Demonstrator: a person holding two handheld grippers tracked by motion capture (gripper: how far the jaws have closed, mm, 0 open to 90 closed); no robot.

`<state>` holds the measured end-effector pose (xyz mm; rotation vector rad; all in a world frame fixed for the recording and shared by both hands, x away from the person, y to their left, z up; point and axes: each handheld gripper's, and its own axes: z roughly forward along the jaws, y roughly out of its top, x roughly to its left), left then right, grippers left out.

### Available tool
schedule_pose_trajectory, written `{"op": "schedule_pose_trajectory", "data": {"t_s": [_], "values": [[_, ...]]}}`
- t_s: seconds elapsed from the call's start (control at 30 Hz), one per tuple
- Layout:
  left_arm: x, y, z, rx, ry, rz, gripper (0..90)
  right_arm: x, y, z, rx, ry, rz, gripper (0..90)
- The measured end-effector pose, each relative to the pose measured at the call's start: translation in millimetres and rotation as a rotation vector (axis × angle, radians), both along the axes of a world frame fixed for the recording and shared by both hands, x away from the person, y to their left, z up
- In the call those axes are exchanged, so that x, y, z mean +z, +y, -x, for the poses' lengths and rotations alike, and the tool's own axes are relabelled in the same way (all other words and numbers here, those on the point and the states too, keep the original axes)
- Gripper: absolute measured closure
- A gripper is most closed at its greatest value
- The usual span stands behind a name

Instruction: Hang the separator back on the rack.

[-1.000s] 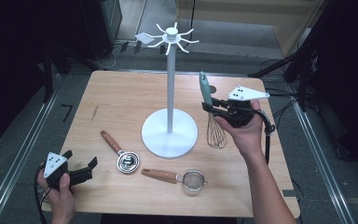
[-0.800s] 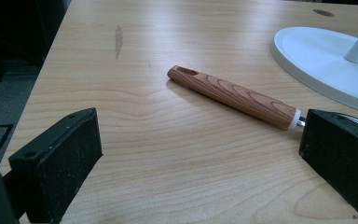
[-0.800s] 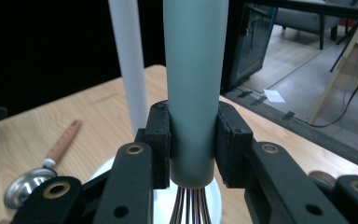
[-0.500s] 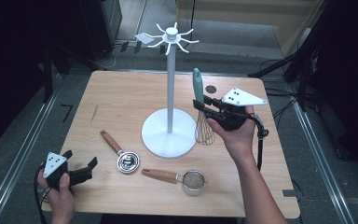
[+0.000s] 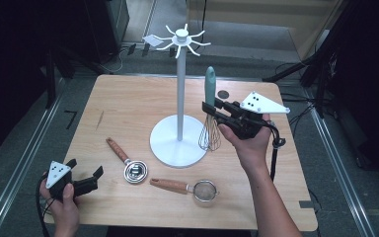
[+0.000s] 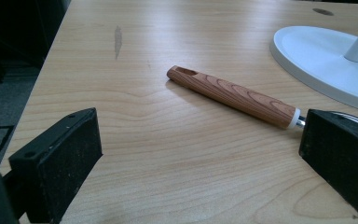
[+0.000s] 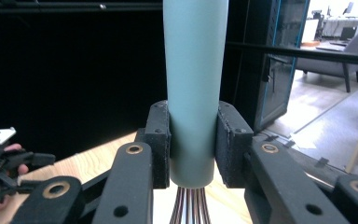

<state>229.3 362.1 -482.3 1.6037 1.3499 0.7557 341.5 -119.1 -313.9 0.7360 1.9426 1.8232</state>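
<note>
A whisk with a teal handle and wire loops hangs upright, wires down, just right of the white stand's pole. My right gripper is shut on the lower part of that handle. In the right gripper view both pads press on the teal handle. The stand's hooks spread out high above the whisk. My left gripper rests open at the table's front left corner. In the left gripper view nothing sits between its jaws, and a wooden handle lies just beyond them.
The stand's round white base sits mid-table. A wooden-handled metal cup and a wooden-handled small strainer lie in front of it. A dark round spot marks the far table. Dark racks and cables surround the table.
My right gripper has carried the whisk left toward the stand's pole and a little higher, and the handle now stands more upright. The left gripper has not moved.
</note>
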Motion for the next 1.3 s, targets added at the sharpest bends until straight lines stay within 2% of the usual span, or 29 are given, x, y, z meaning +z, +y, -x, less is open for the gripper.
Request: {"op": "schedule_pose_trajectory", "data": {"t_s": [0.17, 0.27, 0.57, 1.0, 1.3], "values": [[0.0, 0.0, 0.1, 0.0, -0.001, -0.001, 0.0, 4.9, 2.9, 2.9, 0.017, -0.011, -0.014, 71.1], [0.0, 0.2, 0.2, 0.0, -0.001, 0.002, 0.0, 7.8, 5.1, 4.5, 0.028, -0.018, -0.042, 71.1], [-0.1, 0.7, 0.0, 0.001, -0.003, 0.008, 0.0, 15.9, 10.2, 6.9, 0.053, -0.052, -0.081, 71.1], [-0.1, 1.2, -0.2, 0.001, -0.001, 0.012, 0.0, 30.1, 18.6, 4.6, 0.061, -0.048, -0.1, 71.1], [-0.1, 1.3, -0.1, 0.002, -0.002, 0.015, 0.0, 32.8, 22.2, 1.5, 0.05, -0.041, -0.111, 71.1]]}}
